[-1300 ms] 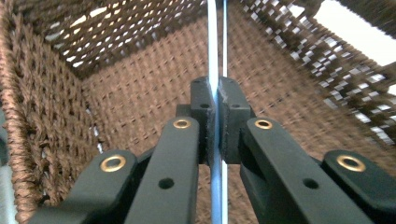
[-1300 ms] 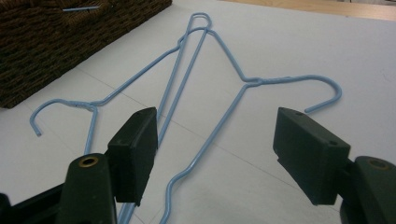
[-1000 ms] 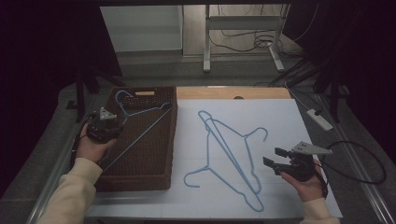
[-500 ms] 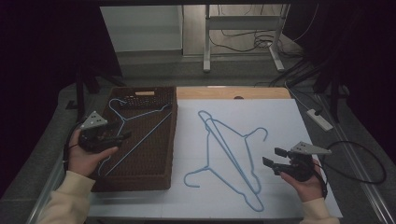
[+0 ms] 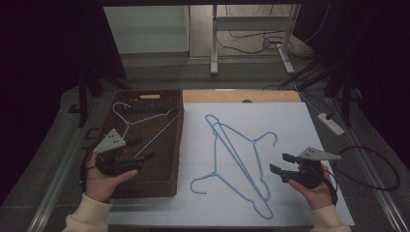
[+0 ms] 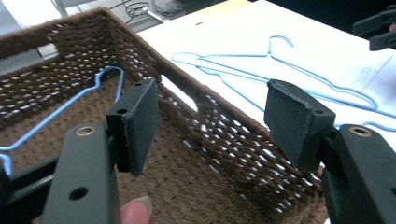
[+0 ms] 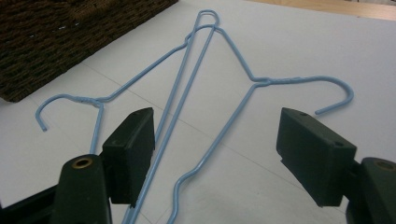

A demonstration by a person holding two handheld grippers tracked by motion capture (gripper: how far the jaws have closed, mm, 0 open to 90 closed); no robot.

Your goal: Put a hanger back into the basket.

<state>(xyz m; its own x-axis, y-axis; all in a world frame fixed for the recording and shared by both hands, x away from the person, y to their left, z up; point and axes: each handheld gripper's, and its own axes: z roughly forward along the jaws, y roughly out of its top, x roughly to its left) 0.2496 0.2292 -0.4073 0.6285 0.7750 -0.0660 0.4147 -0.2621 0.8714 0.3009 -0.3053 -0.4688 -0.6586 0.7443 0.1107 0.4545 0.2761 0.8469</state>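
Blue hangers: one in the basket, two on the white sheet.

The left gripper [image 5: 140, 151] has just been opening its jaws, nothing between them, over the brown basket [image 5: 175, 145], near the hanger in the basket [image 5: 145, 121]. The right gripper [image 5: 282, 164] is open and empty, just beside the two crossed hangers [image 5: 237, 154]. The left gripper view shows the basket's woven wall close up.

White-topped table [image 5: 300, 121], brown wicker basket [image 5: 121, 186] at its left, two overlapping blue wire hangers [image 5: 237, 154] beside it
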